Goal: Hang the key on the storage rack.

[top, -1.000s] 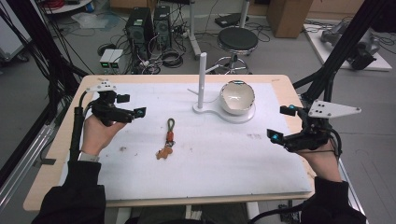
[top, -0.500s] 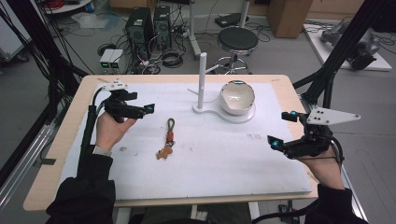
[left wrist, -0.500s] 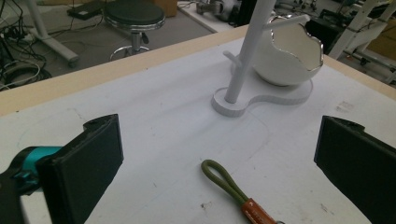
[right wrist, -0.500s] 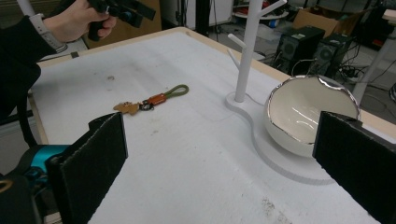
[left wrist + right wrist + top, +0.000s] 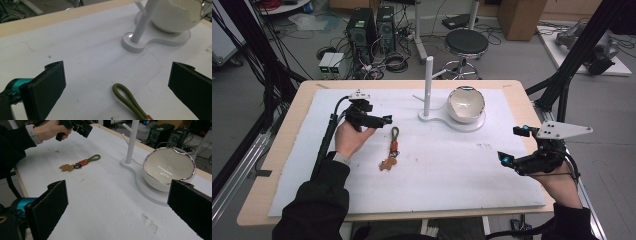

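Nearest, at the right edge of the white-covered wooden table (image 5: 437,195), the right gripper (image 5: 515,145) held low over bare cloth with jaws spread wide, nothing between them; well apart from everything else on the table. Farther in on the left, the left gripper (image 5: 384,120) also wide open and empty, hovering just left of the olive-green cord loop of the keychain with orange clasp and tan charm (image 5: 391,150) — loop end pointing away from the person, charm end nearer; the keychain lying flat on the cloth, untouched, with open cloth around it. In the left gripper view, the olive loop (image 5: 127,100) low between the two black jaws. Beyond, the white post stand with side peg on a flat white base (image 5: 428,87); beside it on the same base, the white silver-rimmed bowl (image 5: 466,104), upright; past the table edge — a round black stool (image 5: 466,44) and computer towers (image 5: 371,26) on the floor.
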The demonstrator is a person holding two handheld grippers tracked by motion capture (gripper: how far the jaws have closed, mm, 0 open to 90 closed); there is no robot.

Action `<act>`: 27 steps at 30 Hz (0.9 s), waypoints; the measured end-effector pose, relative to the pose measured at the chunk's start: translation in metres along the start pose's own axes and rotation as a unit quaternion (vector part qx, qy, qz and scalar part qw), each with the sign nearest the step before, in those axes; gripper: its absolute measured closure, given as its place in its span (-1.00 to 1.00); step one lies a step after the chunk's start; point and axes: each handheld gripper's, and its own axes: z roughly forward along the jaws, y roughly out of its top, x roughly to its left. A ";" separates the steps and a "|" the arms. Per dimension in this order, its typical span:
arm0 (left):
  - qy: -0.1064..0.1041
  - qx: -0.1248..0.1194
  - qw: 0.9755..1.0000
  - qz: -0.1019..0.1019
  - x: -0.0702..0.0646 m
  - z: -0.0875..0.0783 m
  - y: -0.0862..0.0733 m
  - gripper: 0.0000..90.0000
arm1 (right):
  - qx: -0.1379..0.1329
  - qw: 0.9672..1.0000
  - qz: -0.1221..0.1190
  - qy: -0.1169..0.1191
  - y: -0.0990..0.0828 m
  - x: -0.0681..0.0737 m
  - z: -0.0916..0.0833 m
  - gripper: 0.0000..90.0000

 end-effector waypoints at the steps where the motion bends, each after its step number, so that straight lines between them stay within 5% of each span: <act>1: 0.003 0.004 1.000 -0.007 0.000 0.005 -0.002 -0.96 | 0.004 1.000 0.004 0.001 -0.002 0.000 -0.001 -0.95; 8: 0.009 0.052 0.998 -0.025 0.002 0.030 -0.014 -0.80 | 0.009 1.000 0.008 -0.001 -0.005 -0.001 -0.002 -0.95; 14: 0.009 0.063 0.997 -0.034 0.002 0.041 -0.020 -0.77 | 0.012 1.000 0.007 -0.002 -0.006 -0.002 -0.001 -0.95; 18: 0.014 0.086 0.996 -0.017 -0.003 0.051 -0.025 -0.73 | 0.015 1.000 0.013 0.000 -0.007 -0.002 0.001 -0.95; 19: 0.024 0.105 0.994 -0.007 -0.004 0.058 -0.029 -0.73 | 0.015 1.000 0.009 0.001 -0.007 -0.002 0.002 -0.95; 27: 0.023 0.103 0.994 -0.020 -0.002 0.057 -0.028 -0.71 | 0.017 1.000 0.009 0.002 -0.007 -0.002 0.003 -0.95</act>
